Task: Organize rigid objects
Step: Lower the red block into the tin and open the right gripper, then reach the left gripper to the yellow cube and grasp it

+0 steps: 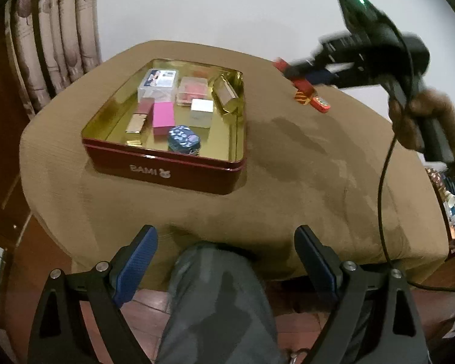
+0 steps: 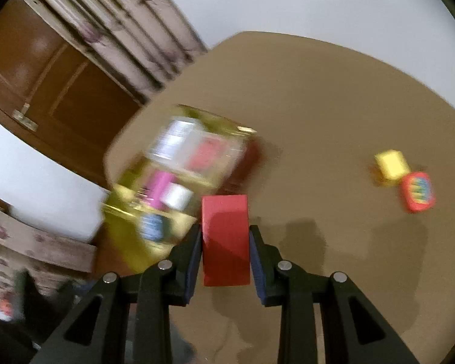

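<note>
The right gripper point(image 2: 225, 239) is grasping a red box point(image 2: 225, 236), carrying it; next it must go left-forward into the tin point(image 2: 121, 242). The left gripper point(image 1: 226, 261) is released.

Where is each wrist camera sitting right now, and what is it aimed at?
Left wrist: low at the table's near edge, facing the red tin; open left tool, a knee and the right tool show.
Right wrist: above the table, looking along the right tool clamping a red box.
Shared: the tin, table, curtain.
</note>
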Available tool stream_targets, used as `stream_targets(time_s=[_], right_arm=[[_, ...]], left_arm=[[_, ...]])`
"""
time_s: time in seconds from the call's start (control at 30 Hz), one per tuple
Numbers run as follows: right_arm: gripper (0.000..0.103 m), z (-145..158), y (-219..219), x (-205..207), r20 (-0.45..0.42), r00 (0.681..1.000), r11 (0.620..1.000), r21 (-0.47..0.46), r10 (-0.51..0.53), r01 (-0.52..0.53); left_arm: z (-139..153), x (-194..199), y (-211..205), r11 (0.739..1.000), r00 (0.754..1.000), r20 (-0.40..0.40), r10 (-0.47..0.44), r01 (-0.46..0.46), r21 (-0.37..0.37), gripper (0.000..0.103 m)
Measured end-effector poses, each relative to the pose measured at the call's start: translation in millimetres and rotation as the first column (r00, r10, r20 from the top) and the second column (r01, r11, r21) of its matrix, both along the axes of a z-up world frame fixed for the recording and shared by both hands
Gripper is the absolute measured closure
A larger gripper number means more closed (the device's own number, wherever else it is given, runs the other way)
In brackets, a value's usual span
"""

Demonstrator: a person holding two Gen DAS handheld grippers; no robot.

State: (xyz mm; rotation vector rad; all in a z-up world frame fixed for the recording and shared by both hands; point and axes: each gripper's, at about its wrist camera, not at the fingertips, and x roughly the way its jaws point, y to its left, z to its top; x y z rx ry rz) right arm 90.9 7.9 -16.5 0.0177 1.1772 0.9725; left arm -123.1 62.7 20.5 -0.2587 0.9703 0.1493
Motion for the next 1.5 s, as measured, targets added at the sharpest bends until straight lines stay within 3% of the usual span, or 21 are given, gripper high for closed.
stream_targets(time_s=[0.07,0.23,0.4,0.67,0.83,0.93,1.03,1.13,1.23,1.37,1.5], right_arm=[[0.073,1.4,14.6,-10.7,-0.040,0.999,1.000,0.027,-0.001,0.002],[0.073,-6.3,53.9,-27.9,-0.035,0.999,0.999,-0.008,-0.034,0.033],[0.073,-27.2,79.7,-14.0,-0.069,0.990,0.992,-0.058,-0.120,0.116],[0.072,-46.5,81.6,-11.0,-0.077,0.966,0.964,-0.124,-0.246,0.236],[0.072,-45.6,80.5,-13.9,-0.069,0.966,0.962,-0.134,-0.249,0.238],[0.072,-40.5,72.7,-17.3,-0.057,0.965,0.961,-0.117,-0.257,0.249],[0.072,-28.5,52.0,-24.2,-0.026,0.963,0.963,-0.038,-0.269,0.268],[0.072,-21.2,4.5,-35.5,0.072,0.937,0.939,0.012,-0.342,0.342],[0.072,-30.9,-58.7,-44.2,0.210,0.871,0.889,-0.022,-0.443,0.458],[0.072,-65.0,-146.6,-46.2,0.331,0.773,0.779,-0.146,-0.542,0.609],[0.072,-91.7,-215.9,-49.3,0.403,0.708,0.684,-0.231,-0.580,0.692]], left_arm=[[0.8,-2.1,2.7,1.000,1.000,-0.001,0.005,-0.005,-0.011,0.014],[-3.4,-8.0,13.3,0.999,1.000,-0.007,0.026,-0.026,-0.033,0.014],[-6.3,-8.0,20.9,0.998,0.999,-0.010,0.030,-0.031,-0.061,0.014],[-4.3,-11.1,19.4,0.997,1.000,-0.009,0.013,-0.013,-0.071,0.014],[-4.8,-10.1,17.6,0.997,1.000,-0.013,0.021,-0.021,-0.075,0.014],[-6.4,-9.4,18.8,0.997,1.000,-0.016,0.018,-0.019,-0.074,0.014],[-6.4,-9.8,16.9,0.999,1.000,-0.011,0.012,-0.013,-0.050,0.014],[-5.1,-10.1,12.5,1.000,1.000,-0.004,0.005,-0.005,-0.018,0.014],[-2.7,-10.0,6.4,1.000,1.000,0.006,-0.015,0.015,-0.005,0.014],[4.4,-9.2,-10.0,0.998,0.998,0.020,-0.057,0.056,0.022,0.014],[14.0,3.0,-37.1,0.988,0.990,0.025,-0.137,0.135,0.080,0.014]])
